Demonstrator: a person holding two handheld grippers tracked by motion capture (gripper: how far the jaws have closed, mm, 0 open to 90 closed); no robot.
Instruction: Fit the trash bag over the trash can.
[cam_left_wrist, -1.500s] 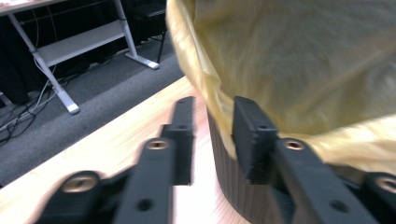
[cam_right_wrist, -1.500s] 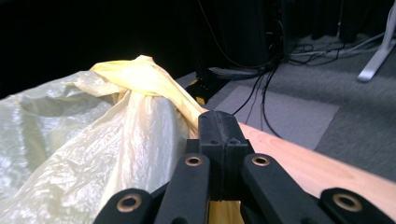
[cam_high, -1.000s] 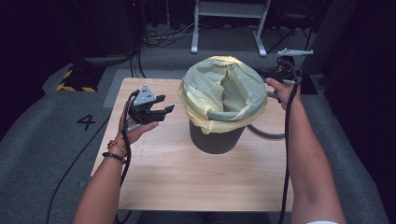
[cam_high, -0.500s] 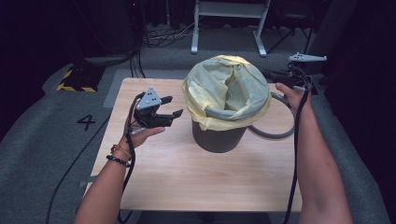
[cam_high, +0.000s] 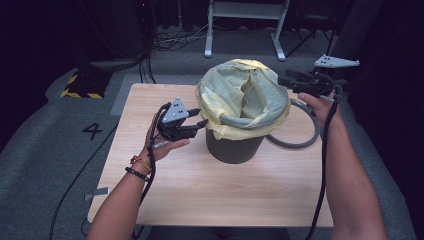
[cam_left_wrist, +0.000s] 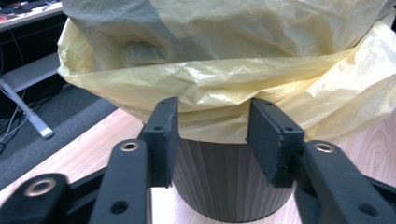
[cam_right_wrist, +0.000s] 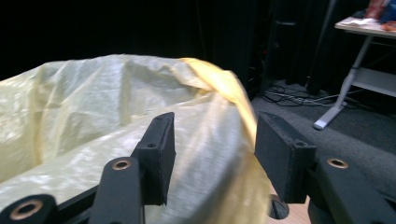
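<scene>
Bag (cam_high: 240, 97) hides the bin's (cam_high: 234, 147) rim; our left tool (cam_high: 192, 122) at nine o'clock, right tool (cam_high: 287, 82) at two, both released.

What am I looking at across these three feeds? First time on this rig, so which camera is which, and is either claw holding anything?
A person stands at a wooden table with a handheld two-jaw gripper in each hand. The high view looks down from above: the left gripper is beside a dark bin lined with a yellow bag, and the right gripper is at the bag's far edge. A grey ring lies on the table by the bin. The other two feeds ride on the grippers, looking along their black jaws. Both grippers are open and hold nothing.
</scene>
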